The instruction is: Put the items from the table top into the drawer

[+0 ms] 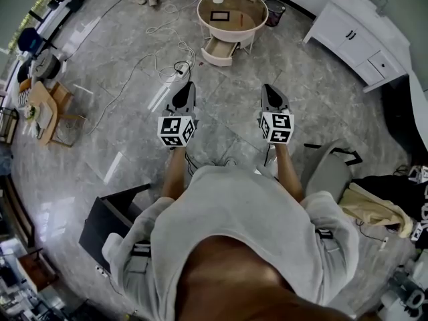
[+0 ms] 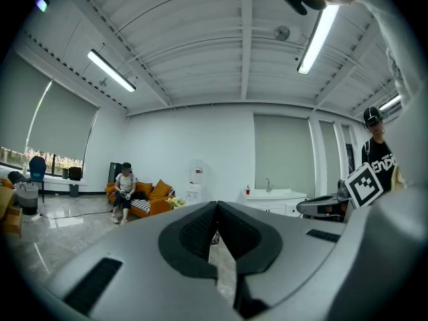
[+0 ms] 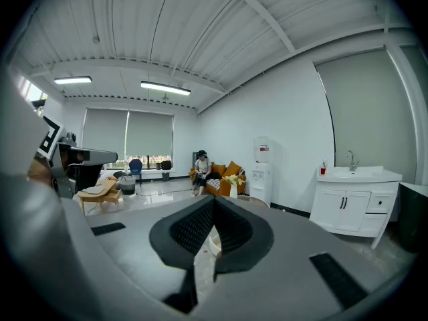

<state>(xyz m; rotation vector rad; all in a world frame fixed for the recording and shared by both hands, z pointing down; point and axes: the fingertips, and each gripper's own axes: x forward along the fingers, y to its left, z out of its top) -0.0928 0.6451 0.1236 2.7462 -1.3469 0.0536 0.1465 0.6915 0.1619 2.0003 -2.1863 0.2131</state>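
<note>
With the left gripper (image 1: 185,89) and right gripper (image 1: 271,92) both empty, jaws pressed together, well apart from the round worktop (image 1: 249,23) where a dark flat item (image 1: 220,16) lies near its centre above the open drawer (image 1: 217,49), walking in risks tripping on the floor cable (image 1: 172,71).

The floor (image 1: 120,65) is grey, veined like marble; the round table (image 1: 247,22) is cream with a brown top. The sofa (image 3: 227,172) is orange, the cabinet (image 1: 351,35) white, the drawer (image 1: 219,52) cream.
</note>
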